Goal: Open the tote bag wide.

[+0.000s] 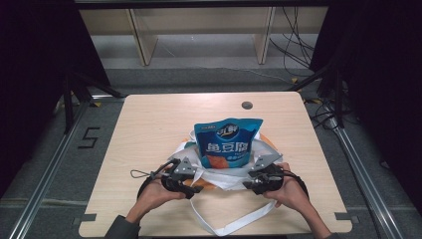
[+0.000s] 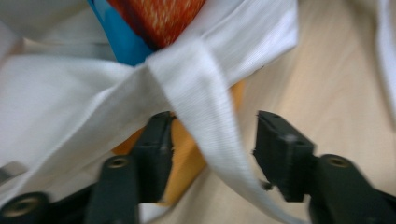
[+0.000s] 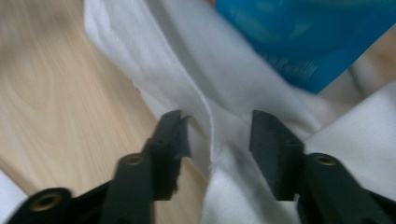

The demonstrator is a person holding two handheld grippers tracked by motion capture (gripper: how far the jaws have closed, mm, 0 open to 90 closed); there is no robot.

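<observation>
Cloth is the main stuff in hand: a white woven bag (image 1: 224, 175) lies crumpled near the front middle of the table (image 1: 149, 129), soft and creased, with a flat ribbed strap (image 1: 234, 224) looping off its near edge toward the person. Out of the bag's mouth stands a pouch (image 1: 228, 142), glossy blue film with white lettering and an orange picture low on its face, upright and roughly rectangular with a flared top. In the left gripper view the strap (image 2: 205, 107) shows a fine ribbed weave and runs diagonally between the two black jaws, which stand apart on either side of it without pinching; a patch of orange (image 2: 187, 154) lies under the cloth, and the pouch's blue and orange film (image 2: 140, 28) sits just above. The left gripper (image 1: 191, 185) is thus released, at the bag's left edge. In the right gripper view a stitched hem of the bag (image 3: 205, 116) passes up between the matte, blocky jaws, which are likewise spread with cloth in the gap, and the blue pouch (image 3: 308, 37) lies beyond. The right gripper (image 1: 251, 183) is released at the bag's right edge. Each hand grips its tool from below, left hand (image 1: 157, 191) and right hand (image 1: 291, 189). The table is pale wood grain, smooth, with rounded corners and a dark round grommet (image 1: 246, 105) near its far edge.
</observation>
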